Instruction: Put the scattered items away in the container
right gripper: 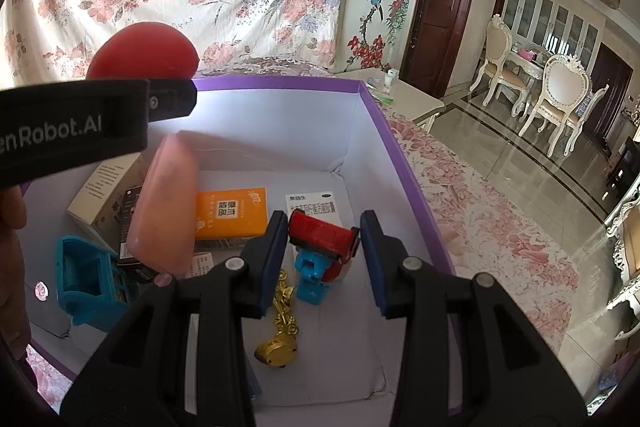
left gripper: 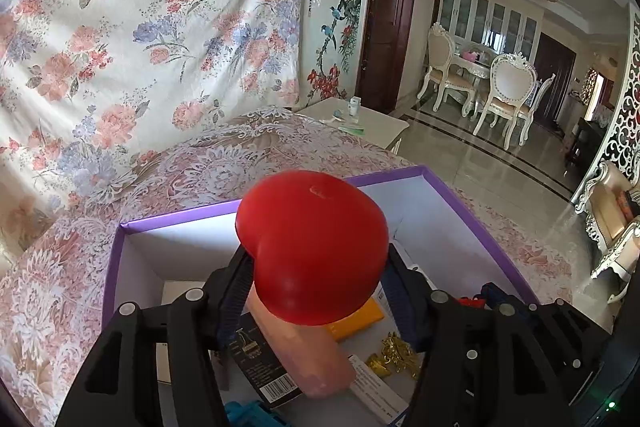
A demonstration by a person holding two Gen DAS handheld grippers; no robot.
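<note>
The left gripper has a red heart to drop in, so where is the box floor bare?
Bare floor lies along the far wall behind the orange packet, and near the right wall beside the red and blue toy. The left side is crowded: pink bar, white carton, teal toy.

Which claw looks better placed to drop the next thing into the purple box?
Left. The left claw grips the red-capped toy over the purple box. The right claw looks empty, open above a red-and-blue toy lying inside.

One purple box [right gripper: 400, 147], one red-capped mushroom toy [left gripper: 312, 247], one orange packet [right gripper: 230, 213], two tongs.
</note>
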